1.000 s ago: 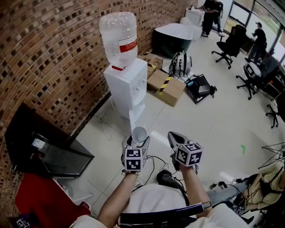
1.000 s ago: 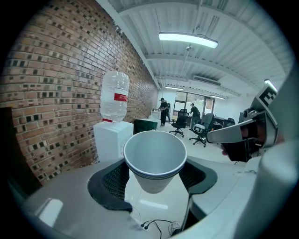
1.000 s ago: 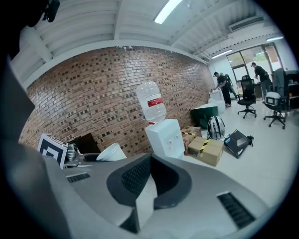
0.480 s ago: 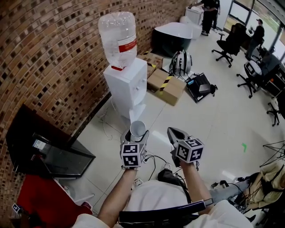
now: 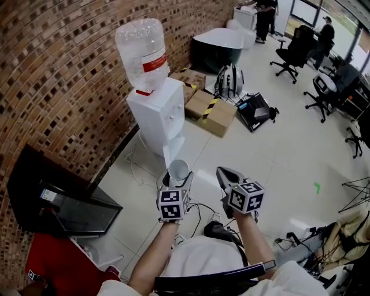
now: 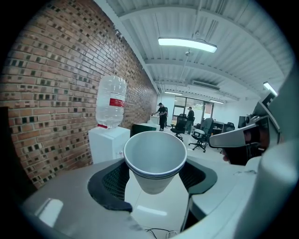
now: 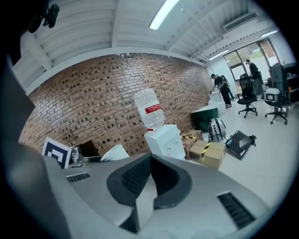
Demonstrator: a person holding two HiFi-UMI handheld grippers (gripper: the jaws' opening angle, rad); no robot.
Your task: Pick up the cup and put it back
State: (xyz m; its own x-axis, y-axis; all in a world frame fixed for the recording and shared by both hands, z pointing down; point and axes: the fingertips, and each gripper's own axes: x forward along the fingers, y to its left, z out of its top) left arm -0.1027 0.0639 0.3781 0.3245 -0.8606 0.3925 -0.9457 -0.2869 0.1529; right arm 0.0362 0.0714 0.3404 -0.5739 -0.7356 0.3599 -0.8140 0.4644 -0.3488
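A white paper cup (image 5: 178, 171), apparently two nested, stands upright and empty between the pads of my left gripper (image 5: 176, 180), which is shut on it. In the left gripper view the cup (image 6: 155, 161) fills the space between the black pads, its mouth facing up. My right gripper (image 5: 226, 176) hangs beside it to the right, shut with nothing in it; its pads meet at the tips (image 7: 150, 161). Ahead on the floor, against the brick wall, stands a white water dispenser (image 5: 157, 113) with an upturned clear bottle (image 5: 140, 55).
Cardboard boxes (image 5: 215, 113), a backpack (image 5: 229, 81) and a black case (image 5: 254, 110) lie beyond the dispenser. A dark screen (image 5: 58, 196) leans on the wall at left. Cables (image 5: 199, 208) trail on the floor by my feet. Office chairs (image 5: 295, 55) and people (image 5: 265, 14) are far back.
Both grippers have edged forward and slightly up toward the dispenser, the cup still held in the left one. The head view has swung a little to the right.
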